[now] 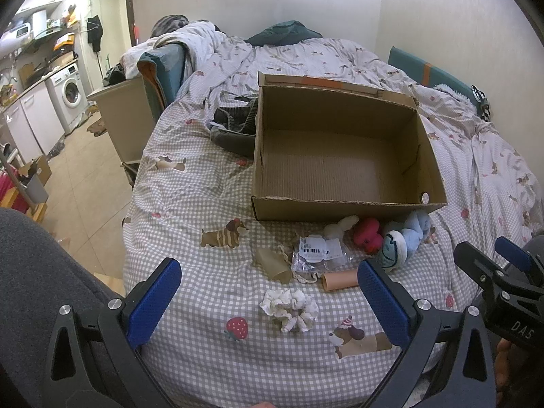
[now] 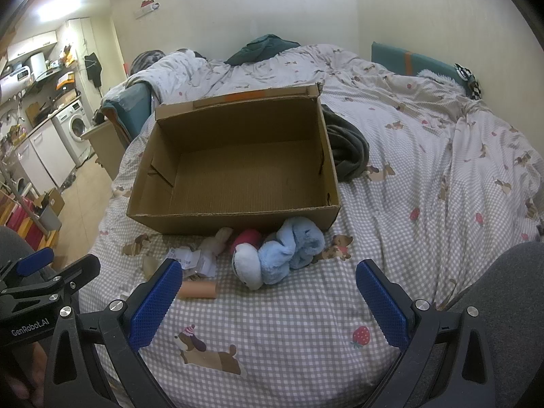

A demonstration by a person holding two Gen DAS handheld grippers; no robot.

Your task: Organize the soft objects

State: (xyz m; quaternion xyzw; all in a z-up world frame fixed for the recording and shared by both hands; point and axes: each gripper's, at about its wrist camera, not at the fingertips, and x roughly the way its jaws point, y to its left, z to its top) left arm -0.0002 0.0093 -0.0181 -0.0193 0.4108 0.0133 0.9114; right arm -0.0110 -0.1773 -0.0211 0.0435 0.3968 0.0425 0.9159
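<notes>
- Gingham bedspread point(image 1: 210, 272), grey and white with printed dogs and strawberries, covers the bed that carries everything else.
- Brown cardboard box point(image 1: 340, 209) sits open on the bedspread with nothing inside, its lid flap standing up along the far side.
- Dark grey garment point(image 2: 346, 149) lies crumpled against the outside of one short box wall.
- Both wide-spread grippers hang above the near bed edge holding nothing: the left gripper point(image 1: 270, 294) over the small items, the right gripper point(image 2: 268, 292) over bare bedspread just short of the plush toys.
- Pale blue plush toy point(image 2: 292, 248) lies in front of the box's near wall, close to its corner, with a white rounded part at its near end.
- Red plush point(image 1: 367, 236) rests just beside the blue one, and a cream plush point(image 1: 340, 226) just beside that, all close to the box.
- Clear labelled plastic bag point(image 1: 318, 255) lies nearer the bed edge.
- White scrunchie point(image 1: 290, 309) lies alone, nearest the left gripper.
- Peach-coloured tube point(image 1: 340, 280) lies on its side between scrunchie and bag.
</notes>
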